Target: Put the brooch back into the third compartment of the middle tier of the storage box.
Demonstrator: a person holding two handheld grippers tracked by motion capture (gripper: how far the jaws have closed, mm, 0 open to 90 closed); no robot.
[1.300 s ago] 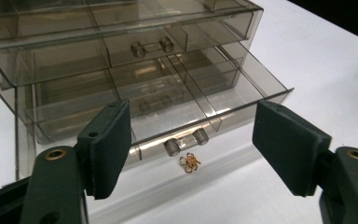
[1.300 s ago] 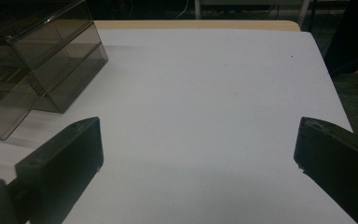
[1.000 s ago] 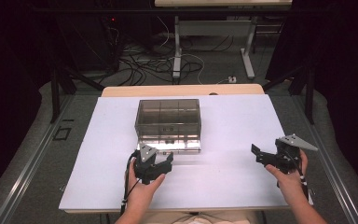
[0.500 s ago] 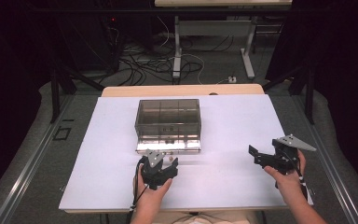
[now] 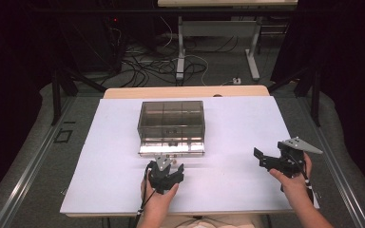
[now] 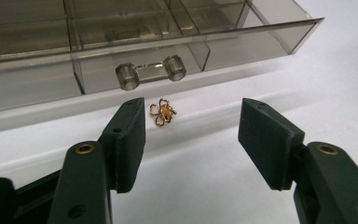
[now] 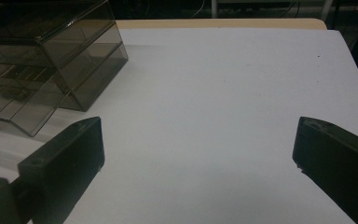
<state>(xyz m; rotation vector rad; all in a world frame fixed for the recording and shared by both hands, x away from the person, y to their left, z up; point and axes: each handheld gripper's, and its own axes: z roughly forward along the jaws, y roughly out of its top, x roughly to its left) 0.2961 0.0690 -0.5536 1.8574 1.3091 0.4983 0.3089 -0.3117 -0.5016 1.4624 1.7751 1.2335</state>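
left gripper [image 5: 167, 174] drawn back, drawer [image 5: 172, 147] seemingly open

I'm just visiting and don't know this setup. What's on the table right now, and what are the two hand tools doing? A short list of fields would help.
Surface: white table top
Box: smoky clear drawer box, bottom drawer pulled out toward the person
Drawer handle: clear bar handle on the drawer front
Small item: gold flower-shaped trinket lying on the table just in front of the drawer
Left gripper: jaws open, pointed at the trinket, not touching it
Right gripper: jaws open, holding nothing, off to the box's right
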